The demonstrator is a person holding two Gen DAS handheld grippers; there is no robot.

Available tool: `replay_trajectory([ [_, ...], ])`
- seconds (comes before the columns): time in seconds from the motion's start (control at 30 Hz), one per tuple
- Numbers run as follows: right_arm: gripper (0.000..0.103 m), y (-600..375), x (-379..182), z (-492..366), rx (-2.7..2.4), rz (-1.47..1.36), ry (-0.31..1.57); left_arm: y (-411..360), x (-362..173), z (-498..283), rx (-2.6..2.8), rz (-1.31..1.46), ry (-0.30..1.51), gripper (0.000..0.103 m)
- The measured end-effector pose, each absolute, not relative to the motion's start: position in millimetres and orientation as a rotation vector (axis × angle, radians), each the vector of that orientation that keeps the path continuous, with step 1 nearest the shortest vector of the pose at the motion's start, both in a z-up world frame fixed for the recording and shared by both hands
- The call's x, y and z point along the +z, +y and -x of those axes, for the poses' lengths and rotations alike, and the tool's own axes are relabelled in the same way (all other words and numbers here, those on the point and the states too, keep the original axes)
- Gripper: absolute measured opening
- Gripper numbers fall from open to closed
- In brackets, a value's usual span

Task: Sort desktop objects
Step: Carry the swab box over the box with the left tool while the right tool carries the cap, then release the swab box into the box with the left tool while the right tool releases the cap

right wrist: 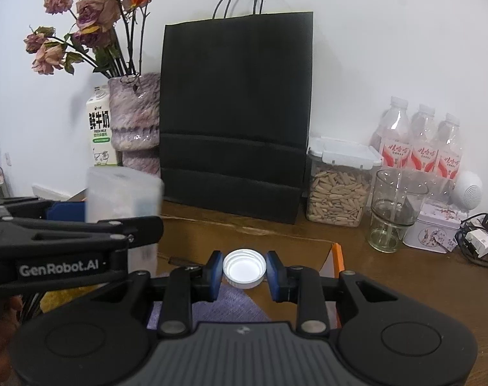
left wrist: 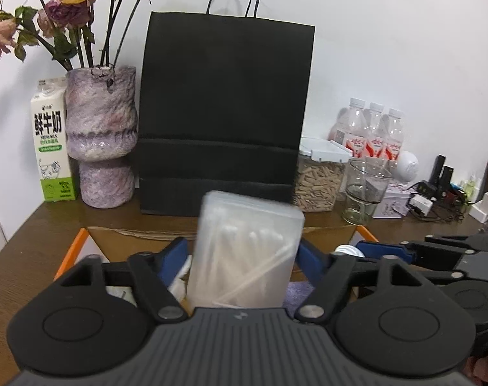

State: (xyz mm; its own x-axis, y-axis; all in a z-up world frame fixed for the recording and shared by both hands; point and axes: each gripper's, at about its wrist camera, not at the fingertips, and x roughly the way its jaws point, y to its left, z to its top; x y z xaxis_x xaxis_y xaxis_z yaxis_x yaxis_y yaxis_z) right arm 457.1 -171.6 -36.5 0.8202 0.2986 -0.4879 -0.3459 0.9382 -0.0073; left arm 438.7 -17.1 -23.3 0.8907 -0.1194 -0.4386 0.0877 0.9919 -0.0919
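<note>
My left gripper [left wrist: 244, 254] is shut on a clear plastic box of cotton swabs [left wrist: 247, 247] and holds it upright above an open cardboard box [left wrist: 141, 234] with orange flap edges. The swab box also shows in the right wrist view [right wrist: 123, 193], at the left. My right gripper [right wrist: 244, 271] is shut on a white bottle cap [right wrist: 244, 267], its hollow side facing the camera, over the same cardboard box [right wrist: 308, 254]. A purple cloth [right wrist: 224, 305] lies inside the box below the cap. The right gripper also appears in the left wrist view [left wrist: 382, 251], close on the right.
A black paper bag [left wrist: 224, 115] stands behind the box. Left of it are a purple vase [left wrist: 102, 135] with dried roses and a milk carton [left wrist: 52, 141]. To the right stand a seed jar [right wrist: 337, 189], a glass [right wrist: 391, 209], three bottles [right wrist: 420, 144], a tin [right wrist: 433, 228], chargers and cables.
</note>
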Motion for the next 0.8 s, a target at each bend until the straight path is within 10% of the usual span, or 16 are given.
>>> replay_trajectory([
  [0.17,0.034,-172.8,-34.8,-453.4,0.347,0.098,0.512,-16.5,-20.5,-430.2,-0.087,0.054,0.444,0.1],
  [0.43,0.084,-175.9,-32.1,-444.9,0.328,0.121,0.51,-10.1,-18.0,-418.4,-0.091,0.06,0.451,0.103],
  [0.8,0.092,-173.4,-30.6,-441.4,0.329,0.137,0.511,-1.3,-17.7,-413.2,-0.064,0.069,0.463,0.103],
])
